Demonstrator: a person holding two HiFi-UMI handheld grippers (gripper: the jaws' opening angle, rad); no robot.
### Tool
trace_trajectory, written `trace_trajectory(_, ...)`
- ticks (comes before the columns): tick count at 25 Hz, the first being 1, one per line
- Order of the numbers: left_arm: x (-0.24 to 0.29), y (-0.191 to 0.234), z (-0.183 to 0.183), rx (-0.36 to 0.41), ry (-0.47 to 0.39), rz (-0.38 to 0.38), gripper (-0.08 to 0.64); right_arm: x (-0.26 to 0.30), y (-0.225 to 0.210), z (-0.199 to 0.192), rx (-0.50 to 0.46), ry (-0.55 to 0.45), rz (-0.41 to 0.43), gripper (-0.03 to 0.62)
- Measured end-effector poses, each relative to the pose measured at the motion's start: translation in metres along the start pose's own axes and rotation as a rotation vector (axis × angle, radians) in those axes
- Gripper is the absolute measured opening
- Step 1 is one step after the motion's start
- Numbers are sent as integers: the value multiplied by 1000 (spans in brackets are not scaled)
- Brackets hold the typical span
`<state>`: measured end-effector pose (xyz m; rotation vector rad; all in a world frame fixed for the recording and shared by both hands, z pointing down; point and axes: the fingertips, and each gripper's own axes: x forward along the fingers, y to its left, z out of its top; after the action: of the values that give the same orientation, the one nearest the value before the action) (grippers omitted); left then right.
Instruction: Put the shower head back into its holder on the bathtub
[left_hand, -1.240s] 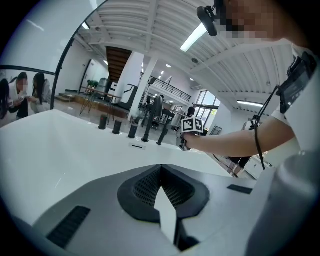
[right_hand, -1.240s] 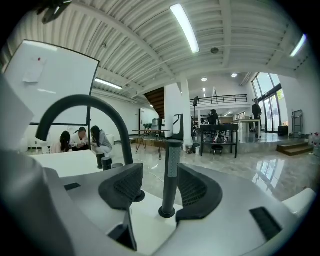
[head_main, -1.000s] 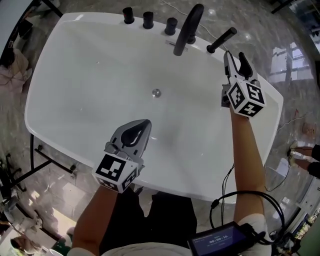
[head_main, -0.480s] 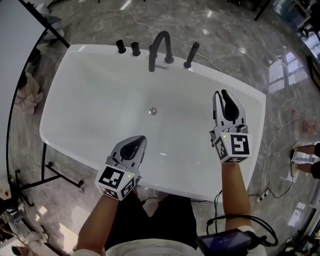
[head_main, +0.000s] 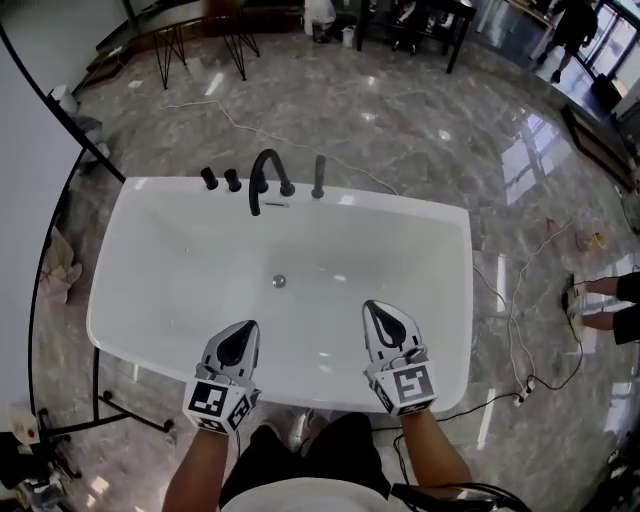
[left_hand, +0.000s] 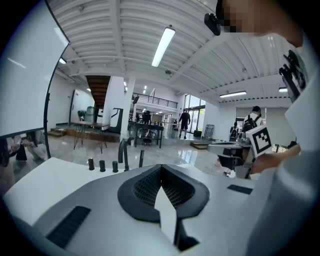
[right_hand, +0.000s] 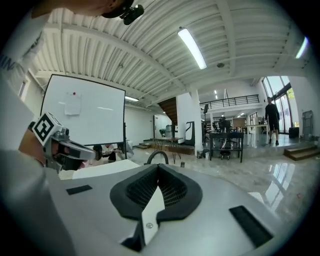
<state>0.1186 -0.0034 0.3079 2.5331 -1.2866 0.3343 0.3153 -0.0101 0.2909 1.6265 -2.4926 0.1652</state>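
Note:
The black shower head (head_main: 319, 177) stands upright in its holder on the far rim of the white bathtub (head_main: 440, 300), right of the curved black faucet (head_main: 265, 180) and two black knobs (head_main: 220, 179). My left gripper (head_main: 240, 335) and right gripper (head_main: 378, 312) hover over the tub's near edge, far from the shower head. Both are shut with nothing between the jaws. In the left gripper view the shut left gripper (left_hand: 161, 167) points at the faucet (left_hand: 122, 152) and shower head (left_hand: 141, 157). In the right gripper view the shut right gripper (right_hand: 158, 167) faces the faucet (right_hand: 159, 156).
The tub stands on a glossy marble floor (head_main: 400, 110) with cables (head_main: 515, 320) trailing at the right. A black metal stand (head_main: 130, 400) sits at the tub's left front. Tables and chairs stand at the far side of the room; a person walks there (left_hand: 184, 122).
The right gripper drew back from beside the shower head toward the near rim and its jaws closed. The left gripper also pulled back. The head view rose and now takes in the whole tub.

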Motion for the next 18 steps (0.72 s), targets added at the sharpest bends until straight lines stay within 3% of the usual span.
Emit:
trace_trajectory(4,-7,-16,36,50,-61,-36,18,-30,19,22,43,-25,-7,11)
trace_trajectory(8,-33,-31,56,102,-100,-81,18,-59,50,48,17,-39,-14,11)
trace_trajectory(18,-155,-37,85,101,-229,-86,18,-121,129,100,-61,-79,-62,11)
